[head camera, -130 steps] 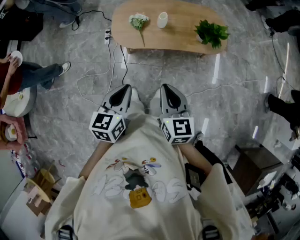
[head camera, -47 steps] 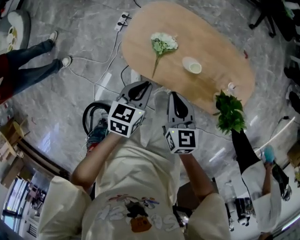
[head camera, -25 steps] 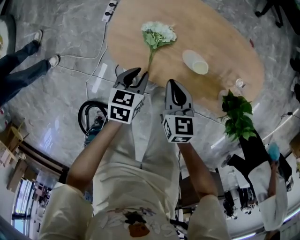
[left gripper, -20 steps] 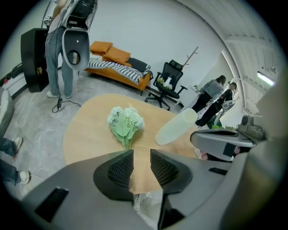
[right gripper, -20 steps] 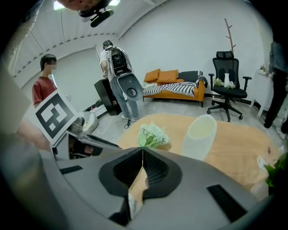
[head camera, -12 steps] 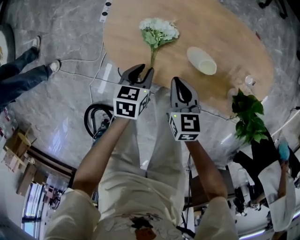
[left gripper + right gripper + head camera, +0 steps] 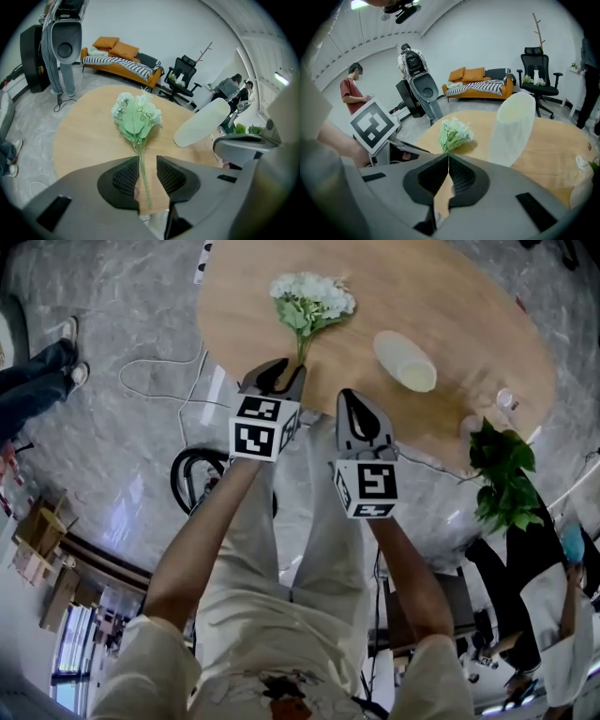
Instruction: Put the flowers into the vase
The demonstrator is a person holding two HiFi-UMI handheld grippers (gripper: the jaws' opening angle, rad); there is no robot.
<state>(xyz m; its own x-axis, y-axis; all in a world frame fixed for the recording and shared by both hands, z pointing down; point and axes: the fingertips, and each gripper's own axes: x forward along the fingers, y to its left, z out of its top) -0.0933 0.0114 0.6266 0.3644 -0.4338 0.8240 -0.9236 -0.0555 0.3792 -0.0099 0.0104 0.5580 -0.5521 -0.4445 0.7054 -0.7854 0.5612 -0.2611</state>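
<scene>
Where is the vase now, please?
In the head view the vase sits on the wooden table, right of the flowers and just beyond the right gripper, with the green plant further right.
</scene>
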